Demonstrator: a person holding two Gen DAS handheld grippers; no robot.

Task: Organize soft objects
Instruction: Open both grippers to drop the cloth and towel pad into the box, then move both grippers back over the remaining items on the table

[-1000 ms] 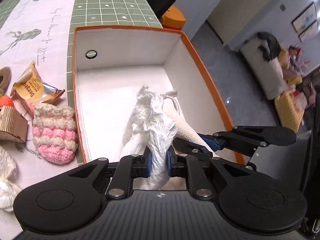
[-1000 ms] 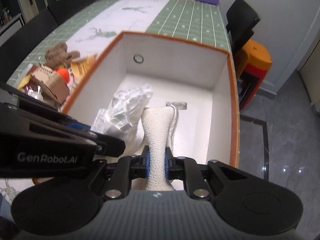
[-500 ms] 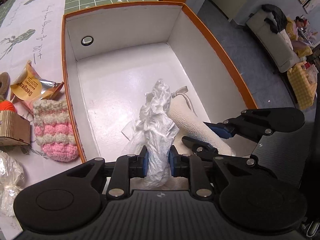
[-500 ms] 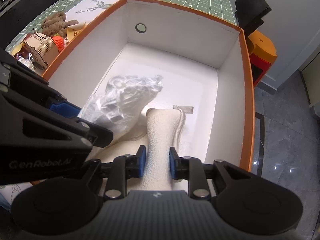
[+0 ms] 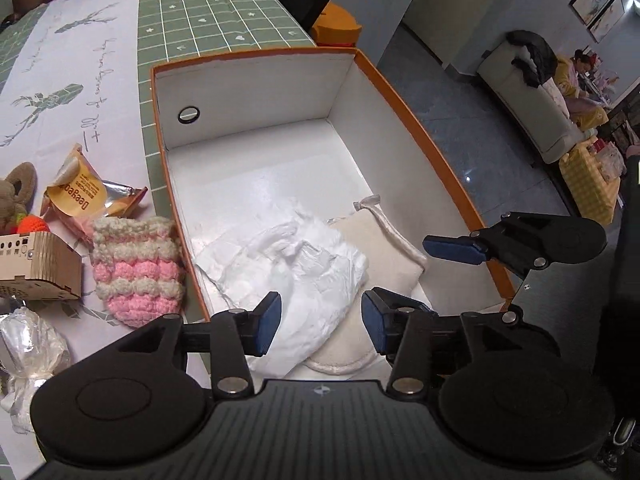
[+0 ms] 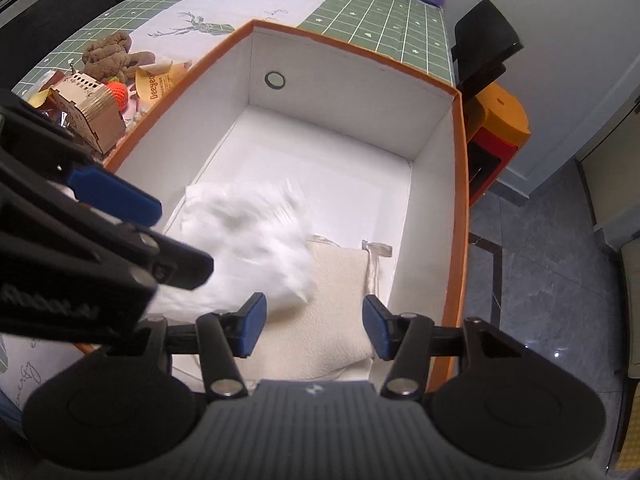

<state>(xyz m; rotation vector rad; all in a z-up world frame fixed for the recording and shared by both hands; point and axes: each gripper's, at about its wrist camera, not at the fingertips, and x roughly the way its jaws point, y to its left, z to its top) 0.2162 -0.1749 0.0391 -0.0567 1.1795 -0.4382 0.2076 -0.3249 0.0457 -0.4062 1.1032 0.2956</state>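
An orange box with white walls (image 5: 264, 92) (image 6: 352, 92) sits on the table. Inside it lie a crumpled white plastic bag (image 5: 304, 276) (image 6: 248, 240) and a cream towel pouch (image 5: 384, 248) (image 6: 332, 312), the bag partly over the pouch. My left gripper (image 5: 320, 322) is open and empty above the bag. My right gripper (image 6: 314, 330) is open and empty above the pouch; it also shows in the left wrist view (image 5: 452, 250). A pink and cream knitted pouch (image 5: 136, 268) lies outside the box's left wall.
Left of the box lie a snack packet (image 5: 88, 196), a wooden box (image 5: 36, 264), an orange ball (image 5: 32, 224), a brown plush toy (image 6: 112, 56) and a clear plastic bag (image 5: 32, 352). Black chair (image 6: 484, 44) and orange stool (image 6: 500, 116) stand beyond the table.
Both grippers opened and let go: the plastic bag and the towel pouch dropped flat onto the box floor. Both grippers have pulled back and up a little.
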